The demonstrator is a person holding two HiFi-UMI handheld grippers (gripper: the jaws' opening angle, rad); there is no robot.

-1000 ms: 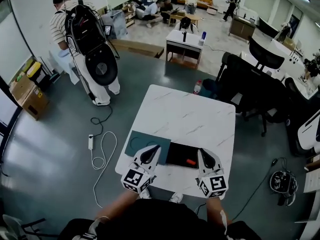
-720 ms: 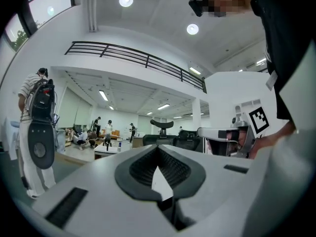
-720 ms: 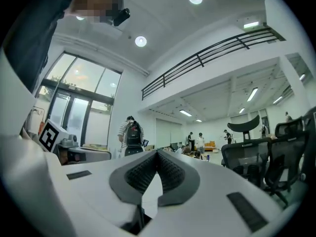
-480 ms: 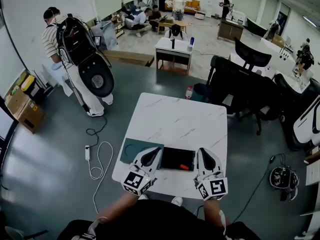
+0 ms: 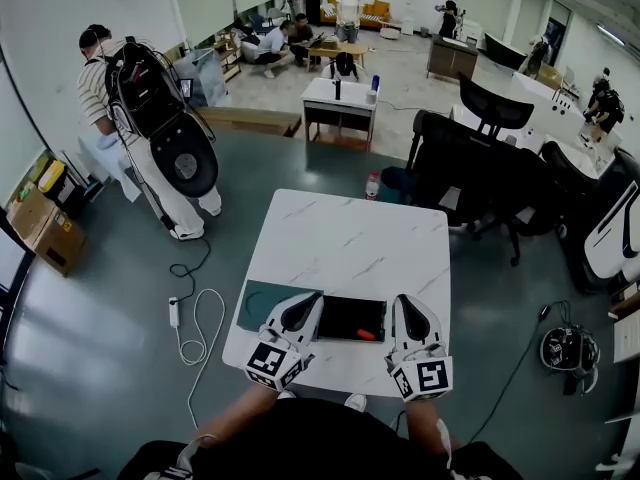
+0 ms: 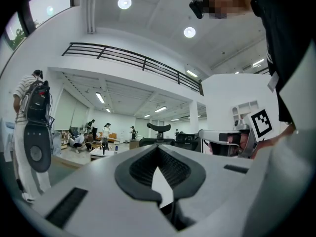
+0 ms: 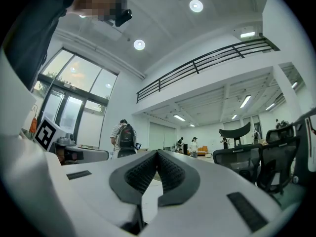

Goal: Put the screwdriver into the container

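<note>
Screwdriver [image 5: 366, 334] lies inside the black container [image 5: 338, 318], toward its right near corner, at the near edge of the white table [image 5: 350, 238]. Green mat [image 5: 260, 304] is just left of the container. Left gripper [image 5: 307, 302] and right gripper [image 5: 407, 306] flank the container left and right, tips pointing far, both clenched tight with nothing between the jaws.

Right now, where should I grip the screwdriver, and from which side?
Probably the screwdriver's red handle, coming straight down with the right gripper, the nearer one. It lies flat in the black tray, so only its top side looks reachable.
</note>
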